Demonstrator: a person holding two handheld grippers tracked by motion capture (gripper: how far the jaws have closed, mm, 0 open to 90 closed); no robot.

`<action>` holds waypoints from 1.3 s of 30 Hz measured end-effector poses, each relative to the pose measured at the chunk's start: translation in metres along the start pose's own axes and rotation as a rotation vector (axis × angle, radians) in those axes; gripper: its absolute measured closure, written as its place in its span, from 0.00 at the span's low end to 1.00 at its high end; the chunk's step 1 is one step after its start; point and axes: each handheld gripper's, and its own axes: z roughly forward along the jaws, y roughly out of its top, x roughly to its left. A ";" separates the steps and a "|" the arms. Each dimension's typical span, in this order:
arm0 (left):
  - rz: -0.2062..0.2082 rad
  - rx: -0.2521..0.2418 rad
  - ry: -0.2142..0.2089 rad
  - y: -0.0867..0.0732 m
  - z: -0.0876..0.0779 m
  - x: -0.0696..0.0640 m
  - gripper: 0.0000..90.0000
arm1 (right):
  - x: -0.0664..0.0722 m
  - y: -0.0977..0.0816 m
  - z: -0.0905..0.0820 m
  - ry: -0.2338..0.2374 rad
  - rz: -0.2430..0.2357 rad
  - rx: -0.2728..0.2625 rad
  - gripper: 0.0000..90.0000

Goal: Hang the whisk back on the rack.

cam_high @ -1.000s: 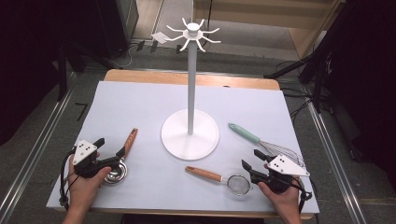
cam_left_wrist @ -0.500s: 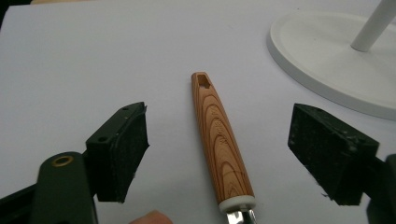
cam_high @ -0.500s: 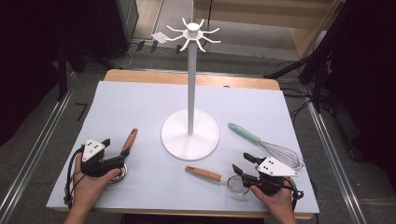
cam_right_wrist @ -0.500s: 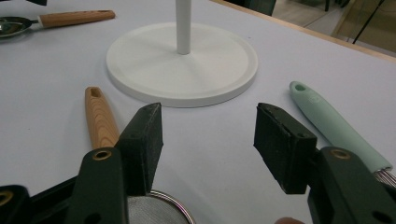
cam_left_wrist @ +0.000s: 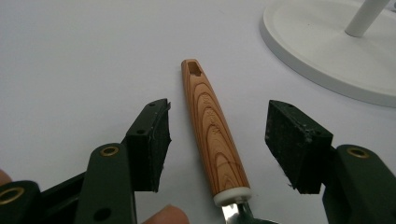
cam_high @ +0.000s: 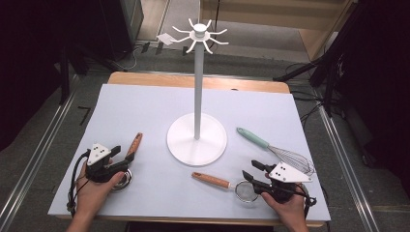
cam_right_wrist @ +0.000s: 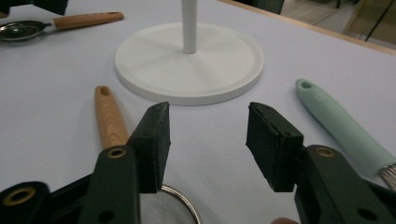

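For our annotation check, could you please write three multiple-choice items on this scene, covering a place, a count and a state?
1. Where does the whisk lie?
A. right of the white stand's base
B. hanging on the stand
C. at the table's far left

2. How many wooden-handled utensils lie on the table?
A. one
B. two
C. four

3. How does the left hand-held gripper stand to the wooden handle?
A. clamped on it
B. open, handle between the pads, gaps on both sides
C. far from it

Answers: 1 A, the high view shows it there; 2 B, a spoon and a strainer; 3 B, the left gripper view shows the gaps.
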 end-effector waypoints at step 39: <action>-0.164 -0.166 0.134 -0.011 -0.021 0.052 0.30 | -0.127 0.026 -0.010 -0.102 0.031 0.211 0.69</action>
